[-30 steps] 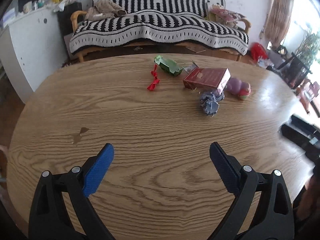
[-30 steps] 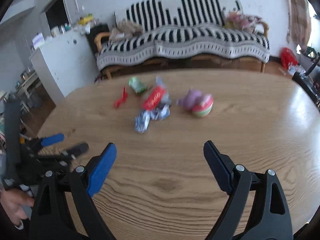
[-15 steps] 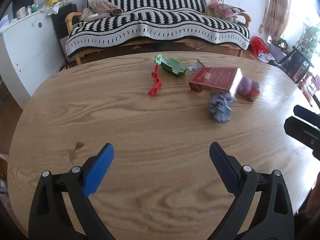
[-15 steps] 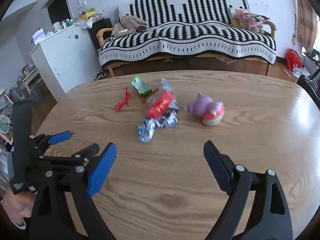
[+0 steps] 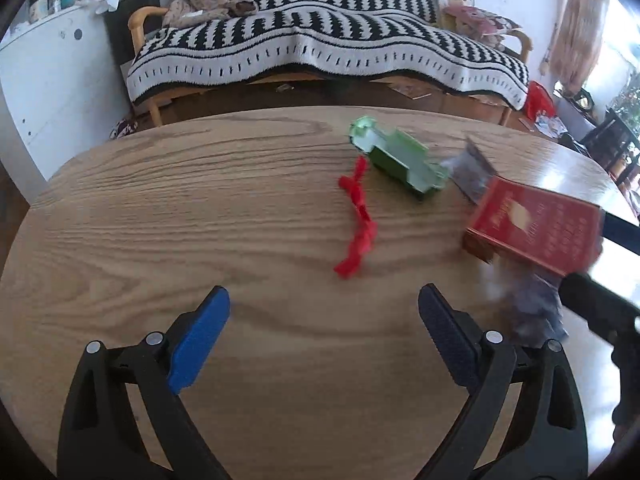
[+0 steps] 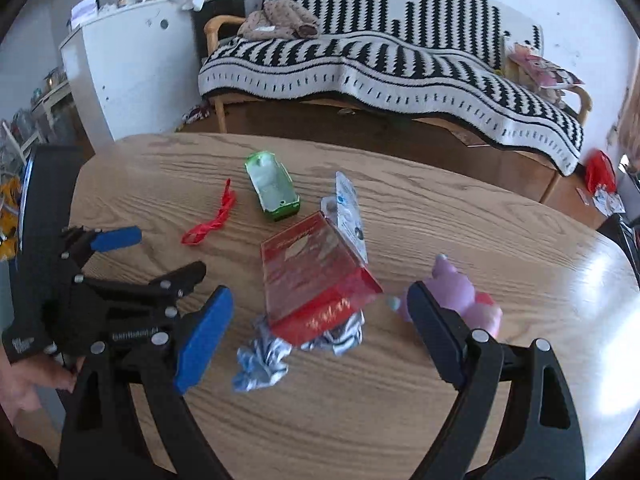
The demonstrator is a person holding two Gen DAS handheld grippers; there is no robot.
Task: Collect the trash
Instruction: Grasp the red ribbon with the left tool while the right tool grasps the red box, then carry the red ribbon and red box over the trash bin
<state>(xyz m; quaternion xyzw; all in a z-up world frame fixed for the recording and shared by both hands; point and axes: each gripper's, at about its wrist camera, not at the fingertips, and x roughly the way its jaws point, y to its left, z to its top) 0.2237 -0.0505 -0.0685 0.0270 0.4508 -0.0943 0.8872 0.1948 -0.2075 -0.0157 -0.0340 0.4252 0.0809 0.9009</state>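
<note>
Trash lies on a round wooden table (image 5: 200,208). A red twisted ribbon (image 5: 356,226) lies just beyond my open left gripper (image 5: 324,340). Behind it sit a green carton (image 5: 400,160), a clear blister pack (image 5: 470,172) and a red box (image 5: 536,228) over a crumpled foil wrapper (image 5: 532,308). In the right wrist view my open right gripper (image 6: 320,340) hovers close above the red box (image 6: 316,276) and foil wrapper (image 6: 260,364). The ribbon (image 6: 212,220), green carton (image 6: 272,188) and blister pack (image 6: 348,208) lie beyond. Both grippers are empty.
A purple and pink plush toy (image 6: 464,300) sits by my right finger. The left gripper (image 6: 120,276) shows at the left of the right wrist view. A sofa with a striped blanket (image 5: 320,48) stands behind the table, and a white cabinet (image 6: 128,68) stands at left.
Both grippers have moved forward toward the trash pile, which now looks larger and nearer. The right gripper has come over the red box and foil. Both stay open.
</note>
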